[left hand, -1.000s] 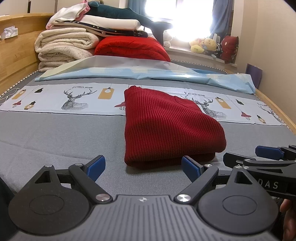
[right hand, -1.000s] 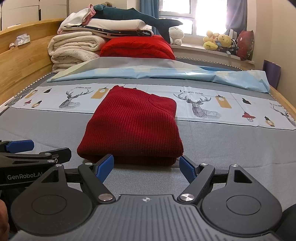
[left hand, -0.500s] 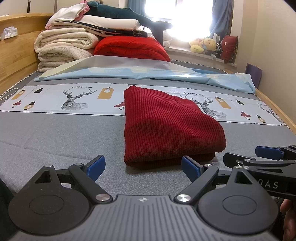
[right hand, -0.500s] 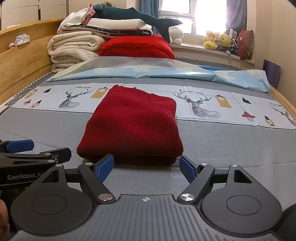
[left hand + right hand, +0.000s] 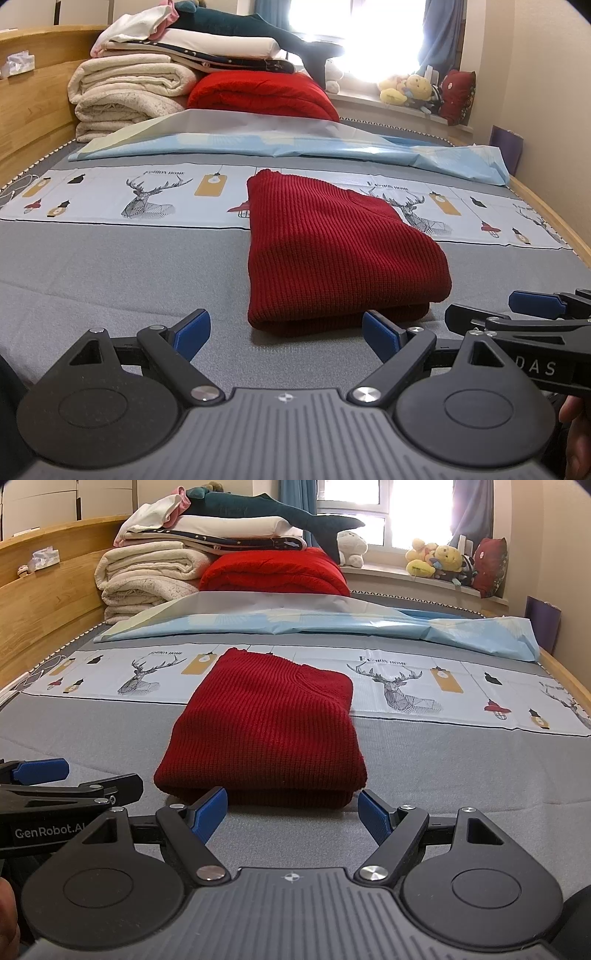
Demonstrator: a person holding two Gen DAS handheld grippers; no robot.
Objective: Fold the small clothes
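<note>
**K:** Across the whole frame, both views: bed [image 5: 110, 266], grey cover with a printed strip running through the middle band. Centre of frame, red knit sweater [image 5: 332, 254] lying on it as a squared packet, layers stacked at the near edge. My read: folding on this piece is done or on its last fold.

**M:** Grippers?

**K:** Left gripper [image 5: 286, 332] bottom centre of its own view, jaws spread, nothing between them, pads just short of the sweater's near edge. Right gripper [image 5: 291, 812] likewise: spread wide, empty, the near edge sitting just past the gap. Each also shows at the lower side of the other's view.

**M:** Next move?

**K:** Judgement only: either pinch the near corners for one more fold, or leave it and move on. Thick knit, so bite deep under all layers or the top one peels off alone.

**M:** Any text?

**K:** "GenRobot.AI" on the left gripper body, lower left of the right view, last letter cut off. "DAS" on the right gripper body, lower right of the left view, start hidden. Printed strip [image 5: 388, 686] reads "Fashion Home" above the deer, small.
</note>
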